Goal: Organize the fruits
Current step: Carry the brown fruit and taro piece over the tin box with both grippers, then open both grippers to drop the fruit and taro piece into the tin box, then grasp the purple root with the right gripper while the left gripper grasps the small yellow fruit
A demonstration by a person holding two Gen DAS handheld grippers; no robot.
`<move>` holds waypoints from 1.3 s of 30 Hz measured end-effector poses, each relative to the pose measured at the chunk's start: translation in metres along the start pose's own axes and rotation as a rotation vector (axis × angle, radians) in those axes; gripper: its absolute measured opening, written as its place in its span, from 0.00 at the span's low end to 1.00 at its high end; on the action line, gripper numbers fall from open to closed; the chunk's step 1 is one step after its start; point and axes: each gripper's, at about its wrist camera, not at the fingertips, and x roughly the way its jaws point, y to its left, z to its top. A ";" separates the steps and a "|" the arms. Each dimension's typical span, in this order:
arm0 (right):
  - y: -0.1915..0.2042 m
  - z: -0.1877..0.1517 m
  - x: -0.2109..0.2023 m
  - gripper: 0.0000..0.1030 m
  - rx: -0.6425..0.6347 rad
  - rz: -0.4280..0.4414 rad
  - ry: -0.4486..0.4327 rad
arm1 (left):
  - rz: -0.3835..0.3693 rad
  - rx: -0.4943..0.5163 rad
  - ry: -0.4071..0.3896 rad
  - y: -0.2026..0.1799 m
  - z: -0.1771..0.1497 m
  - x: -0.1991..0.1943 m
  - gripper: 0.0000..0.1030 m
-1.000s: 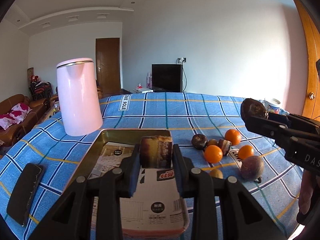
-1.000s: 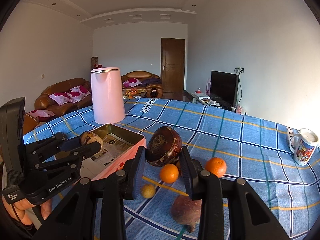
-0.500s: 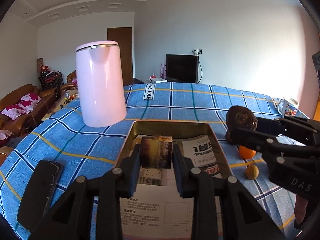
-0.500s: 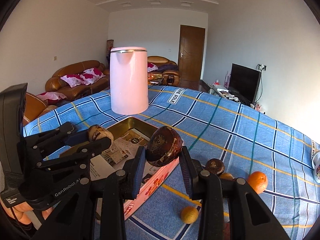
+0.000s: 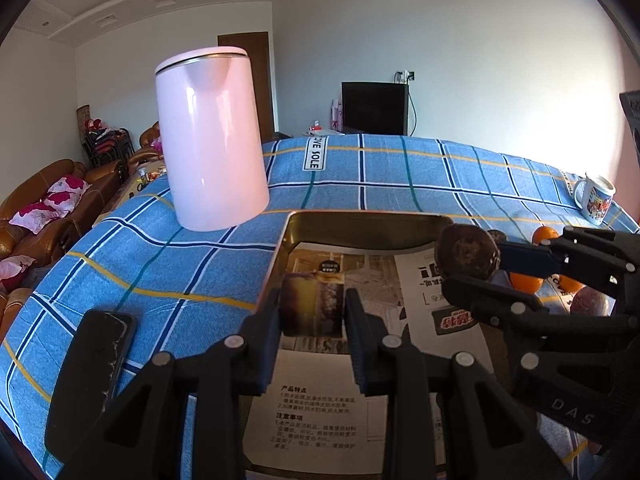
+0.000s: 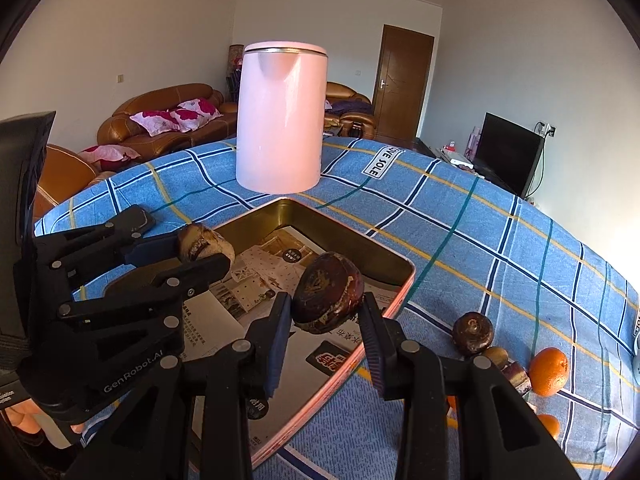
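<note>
My L gripper (image 5: 313, 312) pinches a brown fruit chunk (image 5: 312, 304) over the tin tray (image 5: 360, 222). R gripper (image 6: 325, 320) clamps a dark round fruit (image 6: 328, 292), maybe a water chestnut; kettle (image 6: 280, 120) at 12 o'clock.

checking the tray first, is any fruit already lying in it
No, the tray holds only printed paper; both fruits hang clamped above it.

Your right gripper (image 5: 472, 276) hides part of the oranges (image 5: 526, 280) behind it. The tray (image 6: 394, 300) near end is covered by both grippers. The mug (image 6: 636, 336) is cut off by the edge.
</note>
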 end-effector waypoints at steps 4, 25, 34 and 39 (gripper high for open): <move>0.003 0.000 0.007 0.35 -0.009 -0.003 0.030 | 0.007 0.017 0.016 -0.002 -0.001 0.002 0.31; -0.057 -0.056 -0.080 0.73 0.106 -0.168 -0.068 | -0.099 0.033 -0.107 -0.042 0.001 -0.048 0.74; -0.111 -0.093 -0.090 0.79 0.229 -0.194 0.014 | -0.194 0.153 -0.045 -0.112 -0.008 -0.042 0.76; -0.122 -0.097 -0.073 0.79 0.281 -0.124 0.088 | -0.214 0.192 -0.003 -0.132 -0.010 -0.030 0.76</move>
